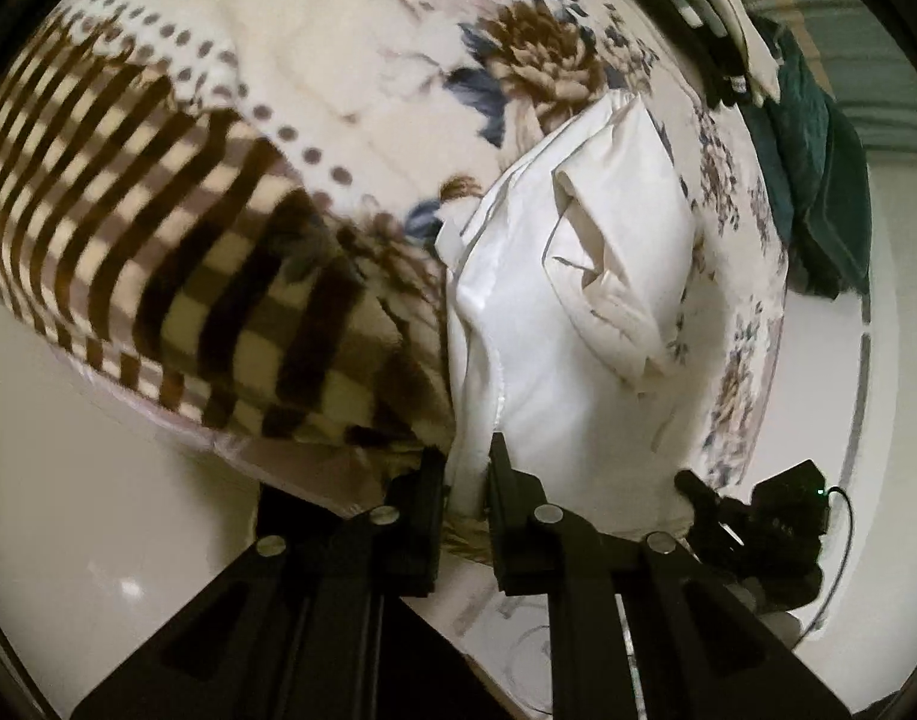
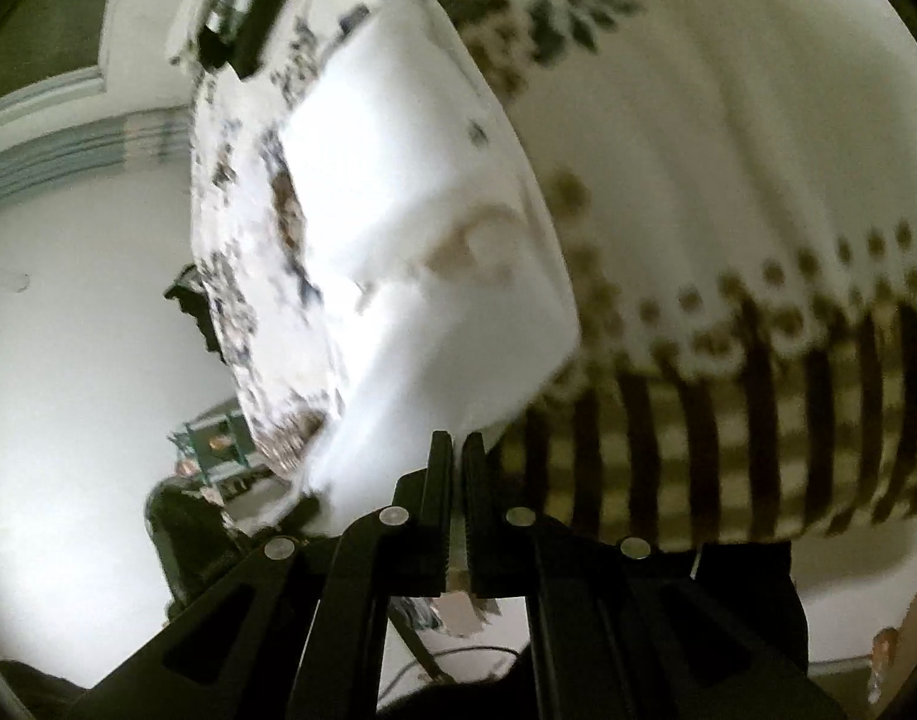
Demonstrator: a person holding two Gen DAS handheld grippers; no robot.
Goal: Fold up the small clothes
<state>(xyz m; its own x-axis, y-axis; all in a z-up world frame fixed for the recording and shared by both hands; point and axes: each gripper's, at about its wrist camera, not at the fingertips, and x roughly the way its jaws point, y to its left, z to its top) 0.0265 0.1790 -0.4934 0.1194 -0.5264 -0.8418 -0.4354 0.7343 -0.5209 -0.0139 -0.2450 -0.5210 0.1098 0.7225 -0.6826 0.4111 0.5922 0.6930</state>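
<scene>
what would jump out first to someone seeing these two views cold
The white garment dominates both views, lying bunched and partly folded on the floral and brown-striped blanket. Each gripper pinches its near edge: the left gripper and the right gripper have their jaws closed on white cloth. A dark green cloth lies at the blanket's far right edge.

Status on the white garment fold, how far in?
Done: the white garment already shows one folded-over flap, lying on the floral blanket.
In hand: the left gripper and right gripper are each shut on a near edge of it, so a fold looks underway.
Left: laying that edge over and releasing. A dark green cloth sits unfolded.
</scene>
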